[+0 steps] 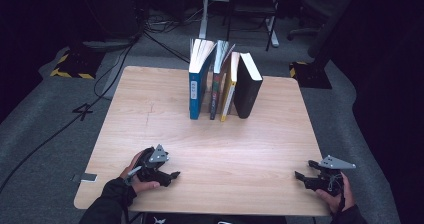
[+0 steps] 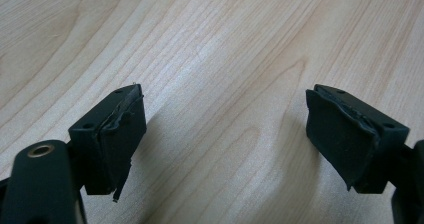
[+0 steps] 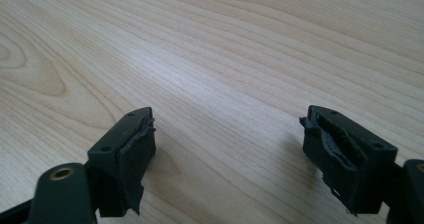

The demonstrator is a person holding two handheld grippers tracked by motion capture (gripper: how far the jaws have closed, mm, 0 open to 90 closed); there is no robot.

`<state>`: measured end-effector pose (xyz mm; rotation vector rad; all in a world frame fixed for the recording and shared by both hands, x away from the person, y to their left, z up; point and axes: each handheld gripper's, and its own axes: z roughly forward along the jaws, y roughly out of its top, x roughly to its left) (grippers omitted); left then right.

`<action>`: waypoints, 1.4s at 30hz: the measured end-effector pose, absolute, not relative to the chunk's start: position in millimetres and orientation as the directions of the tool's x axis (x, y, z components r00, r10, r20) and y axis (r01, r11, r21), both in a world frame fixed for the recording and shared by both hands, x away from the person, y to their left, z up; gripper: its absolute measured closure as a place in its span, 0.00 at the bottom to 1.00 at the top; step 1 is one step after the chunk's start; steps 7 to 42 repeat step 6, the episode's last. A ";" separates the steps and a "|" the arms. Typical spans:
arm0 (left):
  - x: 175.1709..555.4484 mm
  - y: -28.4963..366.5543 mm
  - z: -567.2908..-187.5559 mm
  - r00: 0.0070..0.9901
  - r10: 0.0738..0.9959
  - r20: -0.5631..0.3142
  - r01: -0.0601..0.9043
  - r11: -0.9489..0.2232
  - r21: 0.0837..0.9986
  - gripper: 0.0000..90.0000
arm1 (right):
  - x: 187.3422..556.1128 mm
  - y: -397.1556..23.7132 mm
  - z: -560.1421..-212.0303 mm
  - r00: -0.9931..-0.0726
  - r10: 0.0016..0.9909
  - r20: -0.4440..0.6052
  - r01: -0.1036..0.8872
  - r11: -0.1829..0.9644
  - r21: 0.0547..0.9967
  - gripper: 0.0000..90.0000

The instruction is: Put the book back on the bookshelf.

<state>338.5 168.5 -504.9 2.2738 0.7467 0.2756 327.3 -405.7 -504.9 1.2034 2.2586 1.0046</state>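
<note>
Four upright books (image 1: 223,84) on table (image 1: 150,114), well beyond both grippers.

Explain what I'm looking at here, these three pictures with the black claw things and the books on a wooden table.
A person sits at a light wooden table with a hand-held black two-jaw tool in each hand: the left gripper and the right gripper. The high view looks down from above. The other two pictures come from cameras riding on each tool, looking along its jaws at bare wood. Both tools are open and hold nothing. Four upright books stand at the far middle: blue book, dark thin book, yellow-edged book, black book.
</note>
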 end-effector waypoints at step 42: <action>338.3 168.8 -504.9 0.808 0.589 -0.020 0.435 -0.574 0.693 0.18 | 327.4 -405.9 -504.9 -0.555 0.832 -0.006 0.553 0.374 0.745 0.23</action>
